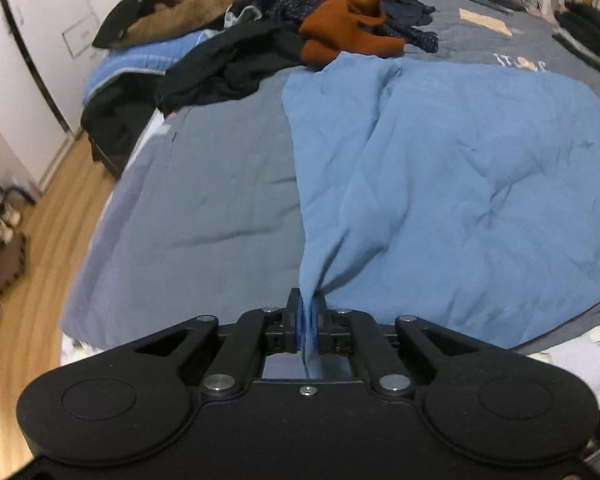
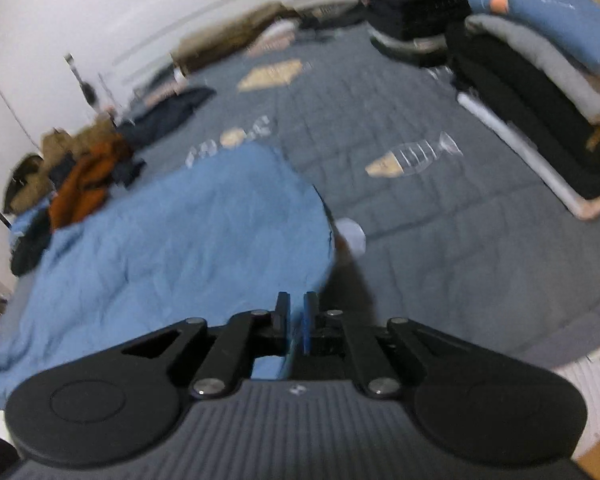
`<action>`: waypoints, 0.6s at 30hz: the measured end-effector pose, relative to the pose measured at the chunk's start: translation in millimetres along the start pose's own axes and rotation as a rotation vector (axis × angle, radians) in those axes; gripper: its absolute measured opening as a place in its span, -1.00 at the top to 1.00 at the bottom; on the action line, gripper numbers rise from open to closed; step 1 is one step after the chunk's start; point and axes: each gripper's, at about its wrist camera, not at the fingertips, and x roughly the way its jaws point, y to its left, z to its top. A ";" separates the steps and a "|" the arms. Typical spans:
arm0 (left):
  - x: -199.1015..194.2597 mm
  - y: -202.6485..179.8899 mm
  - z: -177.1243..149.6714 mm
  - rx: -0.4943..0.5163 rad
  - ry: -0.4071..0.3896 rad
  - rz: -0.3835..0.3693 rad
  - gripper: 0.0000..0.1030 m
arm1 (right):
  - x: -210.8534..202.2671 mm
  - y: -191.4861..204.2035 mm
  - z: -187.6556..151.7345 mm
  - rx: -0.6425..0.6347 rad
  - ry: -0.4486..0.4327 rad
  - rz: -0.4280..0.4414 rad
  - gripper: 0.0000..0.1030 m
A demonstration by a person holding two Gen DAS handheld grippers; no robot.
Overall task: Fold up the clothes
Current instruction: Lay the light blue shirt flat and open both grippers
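- Nearest to the lens, the left gripper (image 1: 309,300) has its jaws pinched together on a gathered edge of the blue garment (image 1: 460,168), and a strip of that cloth runs down between the blue pads
- Likewise the right gripper (image 2: 296,304) is closed on the near edge of the same blue garment (image 2: 172,240); blue cloth shows between its fingers and under the linkage, though the view is blurred
- From both grips the garment spreads away over the bed's grey quilt (image 1: 204,200), lying mostly flat with soft creases and one long ridge rising from the left gripper
- Left of the bed, wooden floor (image 1: 40,300) shows beside the mattress edge
- At the garment's far edge lies a rust-orange garment (image 1: 340,28), touching the blue cloth, with a crumpled black garment (image 1: 228,64) just beside it to the left
- Behind those sits a dark patterned garment (image 1: 280,0) and, farther left, a brown coat with a black collar (image 1: 160,8)
- In the right wrist view, printed bottle shapes (image 2: 412,158) mark the quilt (image 2: 440,240) beyond the garment
- Farthest right stands a stack of folded clothes (image 2: 540,80), black and grey with a blue piece (image 2: 560,24) on top, well apart from the blue garment
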 end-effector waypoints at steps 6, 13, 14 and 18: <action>-29.5 -4.2 -7.7 -0.035 -0.078 -0.054 0.41 | -24.6 2.5 -6.8 -0.040 -0.023 -0.008 0.48; -51.9 -45.5 7.1 -0.070 -0.230 -0.148 -0.24 | -24.1 28.3 -4.3 -0.030 -0.119 0.085 0.07; -50.8 -55.9 12.3 -0.074 -0.249 -0.173 -0.31 | -20.2 33.9 -2.5 -0.027 -0.127 0.101 0.04; -36.9 -100.5 31.0 -0.093 -0.294 -0.280 -0.31 | 2.6 53.8 9.9 -0.011 -0.145 0.152 -0.03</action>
